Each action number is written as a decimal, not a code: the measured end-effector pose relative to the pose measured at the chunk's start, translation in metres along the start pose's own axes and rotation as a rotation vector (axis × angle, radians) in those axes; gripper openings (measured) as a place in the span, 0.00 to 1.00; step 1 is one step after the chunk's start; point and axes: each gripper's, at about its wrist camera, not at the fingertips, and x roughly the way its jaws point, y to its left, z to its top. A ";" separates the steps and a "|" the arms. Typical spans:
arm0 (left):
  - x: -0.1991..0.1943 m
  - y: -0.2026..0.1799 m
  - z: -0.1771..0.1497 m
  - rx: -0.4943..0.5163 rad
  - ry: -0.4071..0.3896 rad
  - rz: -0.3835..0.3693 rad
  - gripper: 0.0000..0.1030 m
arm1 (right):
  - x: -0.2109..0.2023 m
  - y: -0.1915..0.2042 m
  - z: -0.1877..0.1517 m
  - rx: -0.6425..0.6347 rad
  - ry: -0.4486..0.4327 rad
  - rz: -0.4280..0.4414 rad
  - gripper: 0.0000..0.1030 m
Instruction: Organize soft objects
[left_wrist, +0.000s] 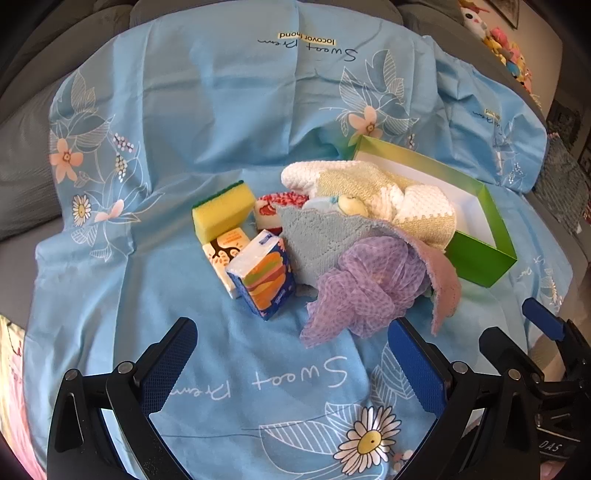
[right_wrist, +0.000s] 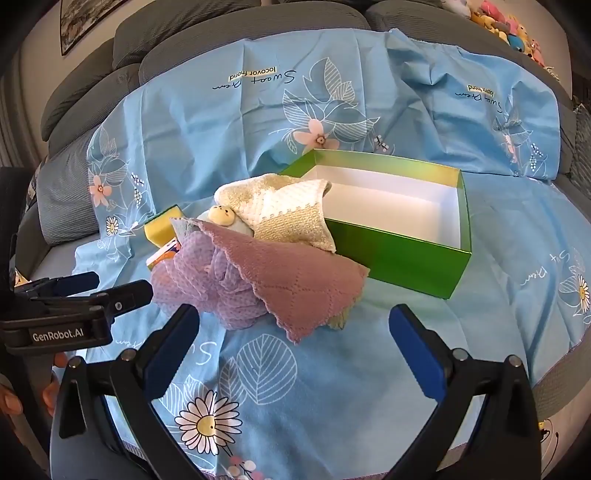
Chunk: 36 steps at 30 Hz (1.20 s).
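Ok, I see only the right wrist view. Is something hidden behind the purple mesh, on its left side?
Observer: Yes. A blue tissue pack with a burger print stands just left of the purple mesh.
Operator: Is it alone there?
Observer: No. A smaller white and orange pack lies against it, in front of the yellow sponge.
Operator: And to the right of the sponge?
Observer: A red and white soft item lies there, between the sponge and the pile of cloths.
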 end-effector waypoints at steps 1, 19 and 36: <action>0.000 0.000 0.001 0.001 -0.001 -0.001 1.00 | 0.000 0.000 0.000 -0.001 -0.001 0.000 1.00; -0.002 -0.003 0.001 0.005 -0.012 -0.025 1.00 | 0.001 0.002 -0.004 -0.005 0.005 0.000 1.00; -0.003 -0.002 0.000 0.003 -0.020 -0.056 1.00 | 0.002 0.005 -0.006 -0.010 0.011 0.000 1.00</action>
